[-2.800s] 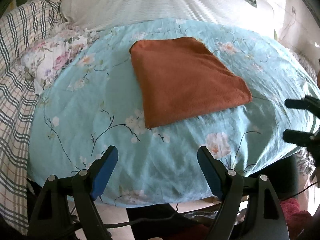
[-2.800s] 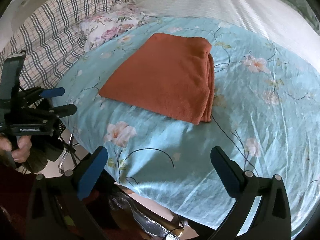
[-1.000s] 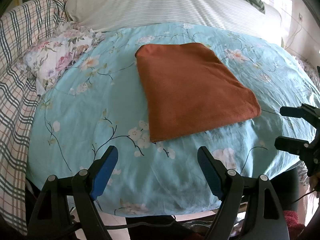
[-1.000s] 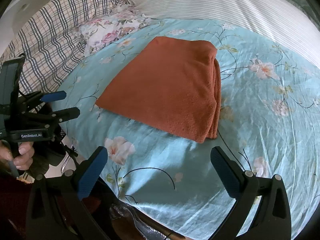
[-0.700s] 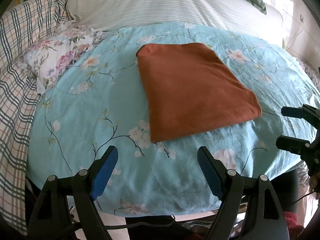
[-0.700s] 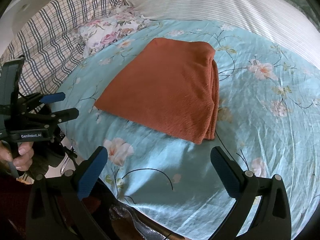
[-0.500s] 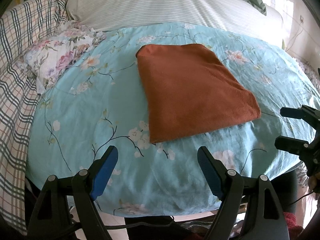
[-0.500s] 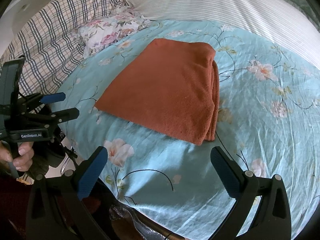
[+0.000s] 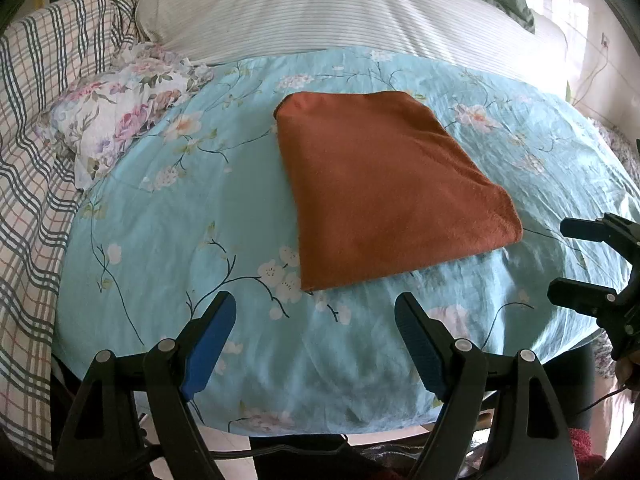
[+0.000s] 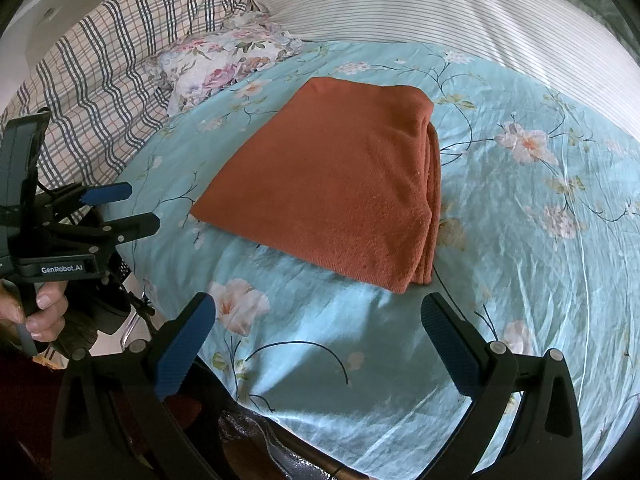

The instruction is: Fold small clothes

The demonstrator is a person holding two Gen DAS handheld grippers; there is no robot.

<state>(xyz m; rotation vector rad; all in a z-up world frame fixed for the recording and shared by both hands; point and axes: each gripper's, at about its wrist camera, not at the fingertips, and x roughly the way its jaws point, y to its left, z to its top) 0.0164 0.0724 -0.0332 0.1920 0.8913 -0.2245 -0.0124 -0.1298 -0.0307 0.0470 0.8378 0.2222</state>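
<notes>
Soft daylight, perhaps from window; sharp focus, fisheye-warped dark edges.

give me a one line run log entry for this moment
stage: fold looks done | orange cloth: folded flat on floral sheet, untouched | left gripper: open, empty | right gripper: open, empty

Folded orange cloth (image 9: 384, 184) lies alone at mid-sheet; bare blue floral sheet (image 9: 168, 240) surrounds it on all sides, open to approach from the near edge. Left tool (image 9: 312, 340) and right tool (image 10: 316, 340) hang apart over that edge, jaws wide, nothing between. Floral pillow (image 9: 120, 120) and plaid blanket (image 9: 32, 160) bound the left; striped pillow (image 9: 320, 12) closes the far side.
</notes>
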